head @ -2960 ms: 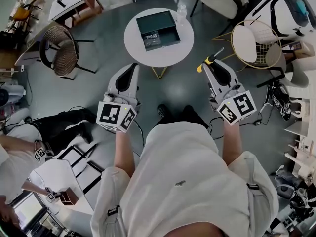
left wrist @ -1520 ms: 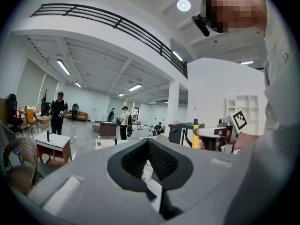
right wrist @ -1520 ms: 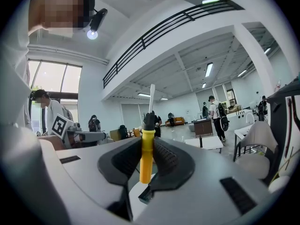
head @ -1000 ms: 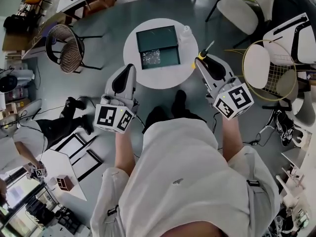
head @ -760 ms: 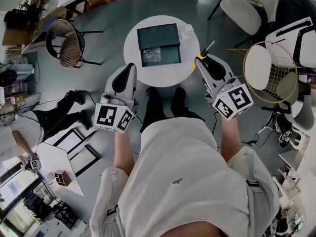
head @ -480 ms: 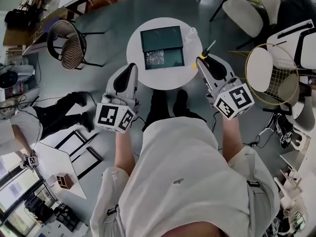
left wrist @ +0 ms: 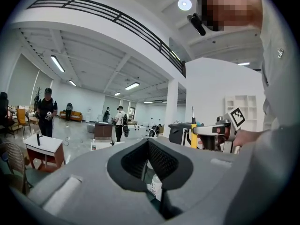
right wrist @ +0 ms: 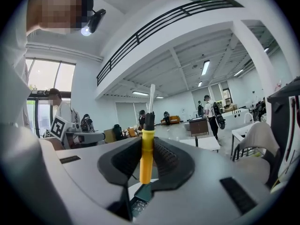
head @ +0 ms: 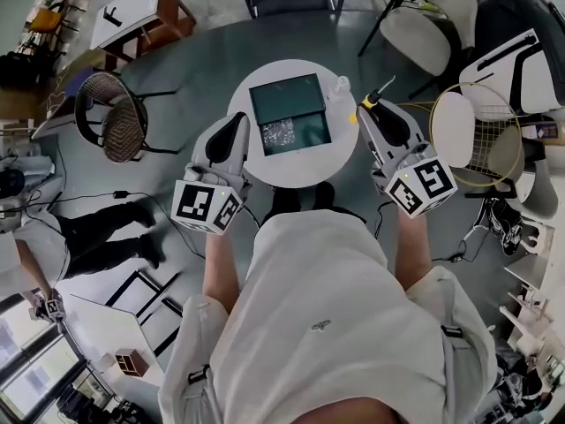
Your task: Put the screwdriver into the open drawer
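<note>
A screwdriver (head: 369, 102) with a yellow handle (right wrist: 146, 157) stands upright in my right gripper (head: 374, 113), which is shut on it; its shaft points up and away. A dark green box sits on the round white table (head: 331, 157) with its open drawer (head: 309, 133) pulled toward me and small shiny bits in the drawer's left half. The right gripper (right wrist: 148, 142) hovers at the table's right edge. My left gripper (head: 236, 122) is shut on nothing at the table's left edge. The left gripper view shows its jaws (left wrist: 149, 144) closed together.
A clear bottle (head: 340, 87) stands on the table right of the box. A wicker chair (head: 110, 113) is at the left and a round wire chair (head: 472, 131) close on the right. White chairs (head: 424, 29) stand behind. A person's legs (head: 97, 232) lie on the floor left.
I have stepped up to the table, which now lies between the two grippers instead of ahead of them. The screwdriver stays gripped in the right gripper.
</note>
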`<state>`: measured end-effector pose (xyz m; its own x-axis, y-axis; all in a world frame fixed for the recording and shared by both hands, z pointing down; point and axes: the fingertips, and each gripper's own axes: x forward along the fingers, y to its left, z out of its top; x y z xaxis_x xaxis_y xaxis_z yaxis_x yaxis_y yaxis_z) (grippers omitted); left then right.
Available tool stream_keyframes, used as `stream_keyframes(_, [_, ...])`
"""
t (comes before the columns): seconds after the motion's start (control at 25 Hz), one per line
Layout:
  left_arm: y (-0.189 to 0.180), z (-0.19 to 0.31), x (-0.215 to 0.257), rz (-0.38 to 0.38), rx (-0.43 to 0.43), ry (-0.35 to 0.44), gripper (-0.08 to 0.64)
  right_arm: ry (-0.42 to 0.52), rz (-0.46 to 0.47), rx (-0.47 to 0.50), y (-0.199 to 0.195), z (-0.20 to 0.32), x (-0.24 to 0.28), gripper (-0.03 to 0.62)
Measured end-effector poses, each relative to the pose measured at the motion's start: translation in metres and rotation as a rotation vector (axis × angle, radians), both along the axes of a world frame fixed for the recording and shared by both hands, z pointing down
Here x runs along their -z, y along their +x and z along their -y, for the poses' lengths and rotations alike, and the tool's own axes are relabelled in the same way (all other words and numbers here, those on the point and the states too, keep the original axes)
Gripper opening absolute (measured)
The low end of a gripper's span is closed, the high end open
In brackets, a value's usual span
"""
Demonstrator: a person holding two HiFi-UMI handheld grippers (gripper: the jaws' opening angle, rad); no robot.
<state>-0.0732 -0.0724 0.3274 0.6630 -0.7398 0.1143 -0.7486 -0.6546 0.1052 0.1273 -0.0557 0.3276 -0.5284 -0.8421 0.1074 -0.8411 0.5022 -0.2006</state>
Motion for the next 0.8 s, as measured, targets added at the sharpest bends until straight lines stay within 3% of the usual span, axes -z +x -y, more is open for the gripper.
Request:
stream_keyframes(0.52, [-0.047,0.064,0.0,-0.022,-0.11,-0.006,0.009,0.003,-0.039,-0.114,-0.047,0.041,0.007,0.081])
stream_keyframes(0.8, [-0.048,0.083,-0.011,0.004,-0.142,-0.025,0.009,-0.008,-0.039,-0.137,-0.052,0.046,0.001,0.081])
